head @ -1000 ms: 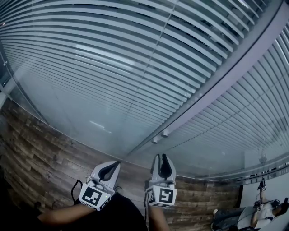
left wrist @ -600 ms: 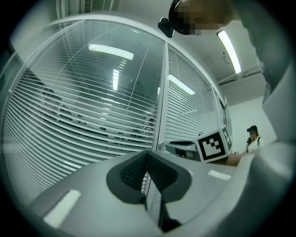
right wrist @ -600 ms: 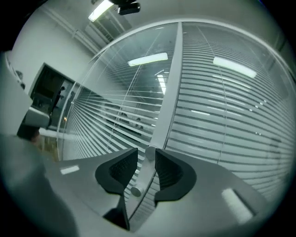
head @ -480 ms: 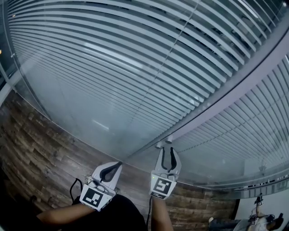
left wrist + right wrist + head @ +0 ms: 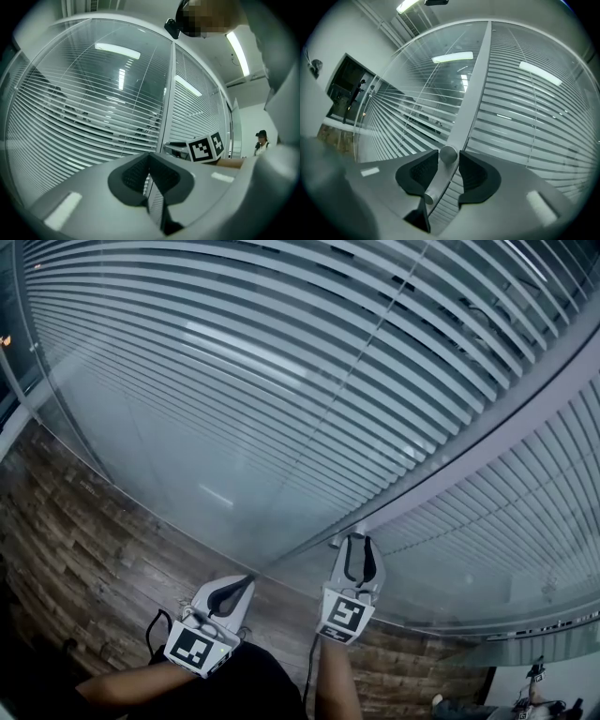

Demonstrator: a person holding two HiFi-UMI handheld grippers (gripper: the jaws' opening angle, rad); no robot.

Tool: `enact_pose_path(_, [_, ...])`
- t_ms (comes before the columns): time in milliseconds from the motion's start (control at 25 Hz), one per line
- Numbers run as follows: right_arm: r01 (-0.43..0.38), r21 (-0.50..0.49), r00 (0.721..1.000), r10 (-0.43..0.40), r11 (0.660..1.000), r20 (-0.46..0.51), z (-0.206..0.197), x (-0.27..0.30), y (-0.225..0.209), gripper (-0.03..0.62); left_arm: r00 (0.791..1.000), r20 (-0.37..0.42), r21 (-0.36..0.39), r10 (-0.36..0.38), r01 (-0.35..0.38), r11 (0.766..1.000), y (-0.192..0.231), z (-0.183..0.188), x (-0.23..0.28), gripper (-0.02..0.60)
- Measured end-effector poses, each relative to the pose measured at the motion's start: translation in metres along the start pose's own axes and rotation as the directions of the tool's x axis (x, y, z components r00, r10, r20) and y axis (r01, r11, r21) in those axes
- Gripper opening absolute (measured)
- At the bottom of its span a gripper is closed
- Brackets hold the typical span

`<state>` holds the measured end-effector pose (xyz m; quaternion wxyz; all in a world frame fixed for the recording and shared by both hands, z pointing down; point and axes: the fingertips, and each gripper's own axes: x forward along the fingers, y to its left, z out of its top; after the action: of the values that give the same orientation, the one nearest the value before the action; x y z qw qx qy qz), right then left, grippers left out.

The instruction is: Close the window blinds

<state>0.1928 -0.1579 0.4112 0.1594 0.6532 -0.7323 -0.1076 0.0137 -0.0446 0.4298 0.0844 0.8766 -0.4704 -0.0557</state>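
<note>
Slatted blinds [image 5: 281,381] hang behind glass on both sides of a grey mullion [image 5: 487,427]. Two round metal knobs sit low on the mullion [image 5: 473,93]. The upper knob [image 5: 448,153] lies between the pads of my right gripper [image 5: 449,157], whose jaws are opening and stand a little off it. The lower knob [image 5: 429,197] shows just below. In the head view my right gripper [image 5: 359,542] reaches the mullion's foot beside one knob [image 5: 335,542]. My left gripper [image 5: 242,582] hangs lower left, shut and empty, its pads [image 5: 150,161] meeting.
Wood-plank floor [image 5: 84,521] runs along the base of the glass. A person [image 5: 260,140] stands far off at the right. A dark doorway [image 5: 347,89] opens in the wall to the left.
My right gripper has moved forward and up to the knobs on the mullion and its jaws have spread wider. The left gripper has stayed put.
</note>
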Motion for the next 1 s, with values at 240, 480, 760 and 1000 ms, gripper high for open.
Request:
enact_pose_path(240, [0.016,-0.071,1.0,-0.017,0.997,-0.011,-0.008,0.008,0.009,0.142,1.0,0.001,0.003,0.005,-0.005,1.0,0.008,-0.007,0.001,0.0])
enact_pose_path(480, [0.045,-0.155,0.999,-0.047,0.987,-0.009,0.0,0.008,0.003,0.129,0.996,0.063,0.08,-0.065,0.06,0.995,-0.011,0.021,0.006,0.0])
enact_pose_path(760, [0.053,-0.086,0.998,-0.054,0.995,-0.009,0.002,0.008,0.002,0.127,0.998,0.039,0.048,-0.043,0.041,0.998,-0.001,0.019,0.003,0.0])
enact_pose_path(1000, [0.061,-0.167,0.998,-0.064,0.984,-0.015,0.0,0.008,0.003,0.127,0.999,0.03,0.04,-0.041,0.04,0.998,0.003,0.015,-0.002,0.0])
